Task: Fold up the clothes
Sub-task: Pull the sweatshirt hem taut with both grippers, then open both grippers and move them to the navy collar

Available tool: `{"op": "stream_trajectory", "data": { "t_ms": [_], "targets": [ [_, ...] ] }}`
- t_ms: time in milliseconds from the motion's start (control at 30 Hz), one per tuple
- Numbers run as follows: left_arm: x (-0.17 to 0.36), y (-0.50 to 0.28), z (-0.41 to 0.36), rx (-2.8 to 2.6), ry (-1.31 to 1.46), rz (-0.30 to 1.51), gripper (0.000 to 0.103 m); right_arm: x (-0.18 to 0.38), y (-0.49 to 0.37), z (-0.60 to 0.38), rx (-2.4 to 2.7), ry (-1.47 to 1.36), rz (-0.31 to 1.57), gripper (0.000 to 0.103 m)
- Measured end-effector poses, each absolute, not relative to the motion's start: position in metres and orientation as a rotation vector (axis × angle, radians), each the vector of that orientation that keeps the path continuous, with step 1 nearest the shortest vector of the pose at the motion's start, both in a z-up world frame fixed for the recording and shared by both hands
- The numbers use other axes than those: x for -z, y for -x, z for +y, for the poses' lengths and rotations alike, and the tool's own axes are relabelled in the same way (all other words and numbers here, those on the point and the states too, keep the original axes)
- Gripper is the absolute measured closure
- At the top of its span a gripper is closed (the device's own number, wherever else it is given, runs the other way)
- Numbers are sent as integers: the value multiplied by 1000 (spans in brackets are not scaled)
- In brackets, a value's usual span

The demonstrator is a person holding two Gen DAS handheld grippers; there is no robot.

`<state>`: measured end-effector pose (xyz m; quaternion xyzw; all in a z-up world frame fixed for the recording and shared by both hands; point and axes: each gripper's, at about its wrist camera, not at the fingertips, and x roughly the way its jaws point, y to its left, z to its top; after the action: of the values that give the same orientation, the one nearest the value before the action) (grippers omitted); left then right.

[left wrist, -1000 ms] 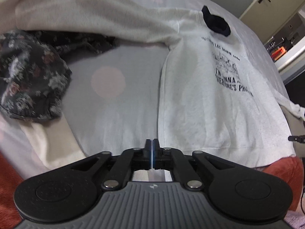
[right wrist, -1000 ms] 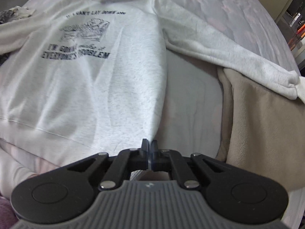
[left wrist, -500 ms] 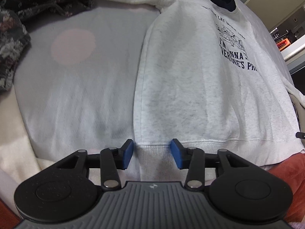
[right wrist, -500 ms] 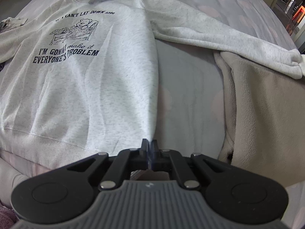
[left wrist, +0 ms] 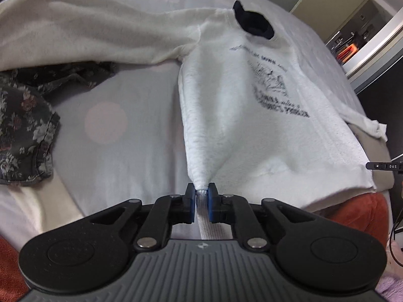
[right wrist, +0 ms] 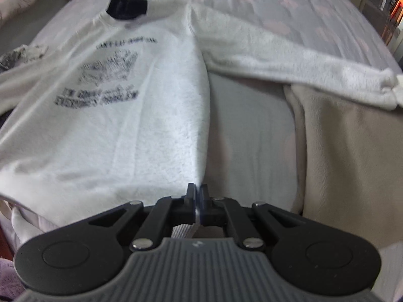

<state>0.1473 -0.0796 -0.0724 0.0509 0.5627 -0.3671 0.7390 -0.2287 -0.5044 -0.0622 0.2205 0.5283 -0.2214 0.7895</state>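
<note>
Right gripper [right wrist: 197, 196] clamped on lower hem corner of white sweatshirt [right wrist: 131, 125], ribbed hem pinched between jaws. Sweatshirt front up on grey bedsheet [right wrist: 249, 156], dark print on chest [right wrist: 105, 75] blurred, dark lining at collar [right wrist: 127, 7]. One sleeve [right wrist: 289, 70] stretched out to right, cuff resting on beige blanket [right wrist: 347, 166]. Floral garment [right wrist: 15, 55] at left edge.

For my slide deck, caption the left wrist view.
Left gripper pinches the hem corner of a white printed sweatshirt spread on a grey bedsheet.
</note>
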Motion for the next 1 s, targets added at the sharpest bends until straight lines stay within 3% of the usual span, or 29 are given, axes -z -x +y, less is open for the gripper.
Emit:
{"op": "stream_trajectory", "data": {
  "t_ms": [267, 367, 400, 433, 667, 767, 1000],
  "targets": [
    [145, -149, -95, 731, -191, 1374, 92, 106, 222, -507, 478, -479, 1226, 98],
    [142, -153, -96, 756, -255, 1392, 82, 100, 223, -509, 466, -470, 1212, 79],
    [136, -154, -96, 767, -281, 1387, 77, 96, 223, -510, 462, -462, 1202, 63],
    [130, -154, -95, 778, -308, 1381, 75, 91, 223, -510, 459, -455, 1190, 60],
    [76, -190, -120, 826, -378, 1243, 73, 54, 194, -521, 461, -381, 1003, 61],
    [60, -211, -149, 832, -431, 1123, 61, 53, 162, -527, 440, -311, 955, 61],
    [43, -273, -239, 909, -468, 869, 61, 61, 68, -553, 341, -128, 878, 60]
  ]
}}
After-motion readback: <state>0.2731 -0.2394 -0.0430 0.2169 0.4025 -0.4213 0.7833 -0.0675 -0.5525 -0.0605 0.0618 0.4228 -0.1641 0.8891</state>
